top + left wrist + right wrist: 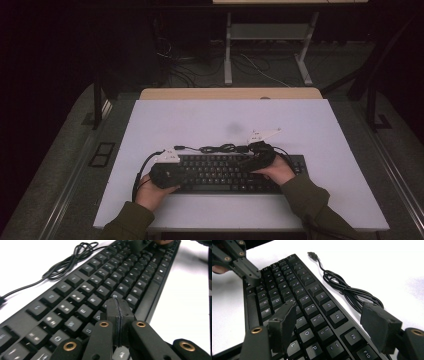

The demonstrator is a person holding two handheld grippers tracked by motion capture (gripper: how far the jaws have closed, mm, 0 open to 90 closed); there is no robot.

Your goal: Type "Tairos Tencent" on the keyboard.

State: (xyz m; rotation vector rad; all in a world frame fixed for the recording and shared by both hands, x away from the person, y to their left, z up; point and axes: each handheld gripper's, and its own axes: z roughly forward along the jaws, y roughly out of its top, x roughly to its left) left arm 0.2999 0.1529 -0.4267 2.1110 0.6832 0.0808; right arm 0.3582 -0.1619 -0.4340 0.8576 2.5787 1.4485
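Observation:
A black keyboard (225, 172) lies across the near middle of the white table top (310, 125). Its black cable (220, 148) is coiled just behind it and ends in a loose USB plug (312, 254). My left gripper (185, 174) is at the keyboard's left end, and its jaws are shut together with nothing between them. The left gripper's tips (117, 305) are low over the letter keys (100, 285). My right gripper (246, 163) hovers over the keyboard's right half with its jaws open. In the right gripper view the two pads (284, 322) stand wide apart above the upper key rows (322, 315).
The white top (185, 302) has bare room in front of the keyboard and a wide bare area behind the cable (67, 262). A wooden strip (230, 93) borders the far edge. Beyond it stand a desk frame (270, 35) and floor cables.

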